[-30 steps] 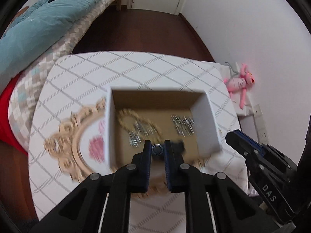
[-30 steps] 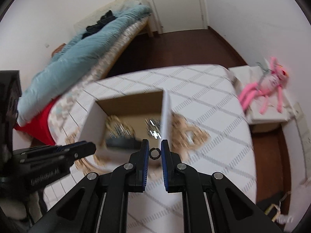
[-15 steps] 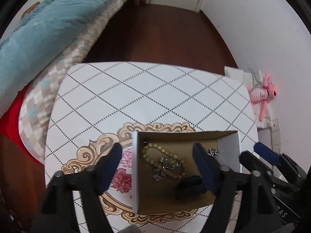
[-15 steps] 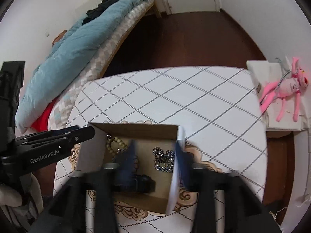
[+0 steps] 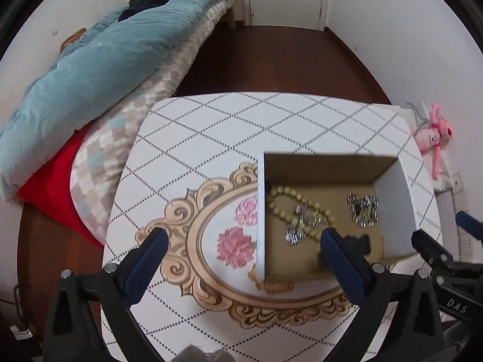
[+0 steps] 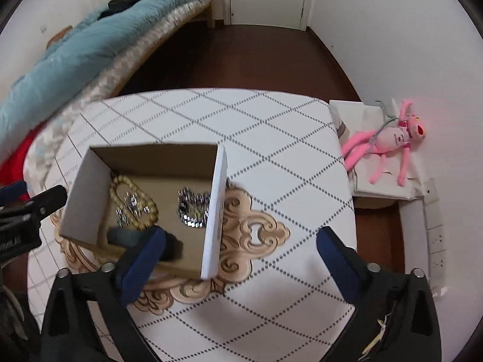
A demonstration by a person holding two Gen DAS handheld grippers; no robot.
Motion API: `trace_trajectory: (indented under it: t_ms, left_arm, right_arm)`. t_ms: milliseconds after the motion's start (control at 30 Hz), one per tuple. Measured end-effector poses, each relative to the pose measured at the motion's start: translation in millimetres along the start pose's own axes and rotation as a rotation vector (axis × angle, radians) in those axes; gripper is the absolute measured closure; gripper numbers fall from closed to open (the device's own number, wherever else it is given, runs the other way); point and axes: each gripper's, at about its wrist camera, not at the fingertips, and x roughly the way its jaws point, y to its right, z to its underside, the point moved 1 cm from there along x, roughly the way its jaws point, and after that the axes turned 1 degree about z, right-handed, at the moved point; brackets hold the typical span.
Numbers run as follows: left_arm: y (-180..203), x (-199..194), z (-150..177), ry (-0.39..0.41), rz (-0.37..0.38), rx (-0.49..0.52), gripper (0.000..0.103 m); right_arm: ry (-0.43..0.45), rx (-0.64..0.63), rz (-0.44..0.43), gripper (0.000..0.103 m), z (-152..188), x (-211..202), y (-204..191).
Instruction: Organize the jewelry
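Rings gone from both — left hand-held gripper [image 5: 241, 242] and right hand-held gripper [image 6: 241, 241] now spread above box [image 5: 392, 205].

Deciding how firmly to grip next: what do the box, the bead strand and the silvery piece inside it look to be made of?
Box: cardboard, brown raw inside, smooth white outside, with thin flat walls. Bead strand: round tan beads with a dull sheen, possibly wood or stone; I can't tell which. Silvery piece: bright glinting links, likely metal or rhinestones. Both grippers stand open.
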Motion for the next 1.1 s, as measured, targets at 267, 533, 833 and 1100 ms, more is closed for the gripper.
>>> trace_trajectory:
  t_ms: [267, 533, 833, 1100]
  left_arm:
    - [4, -2, 21, -0.012, 0.02, -0.012, 0.0]
    - [5, -33, 30, 0.024, 0.052, -0.026, 0.0]
    - [7, -109, 43, 0.135, 0.082, -0.037, 0.0]
    - [6, -195, 57, 0.254, 0.116, -0.037, 0.0]
  right_arm:
    - [0.008, 0.0, 0.014, 0.0, 9, -6, -8]
    - [0.042, 0.026, -0.005, 0.0, 19, -35, -5]
    - [0.152, 0.066, -0.001, 0.0, 42, -117, 6]
    - [0.281, 0.087, 0.015, 0.0, 64, -211, 15]
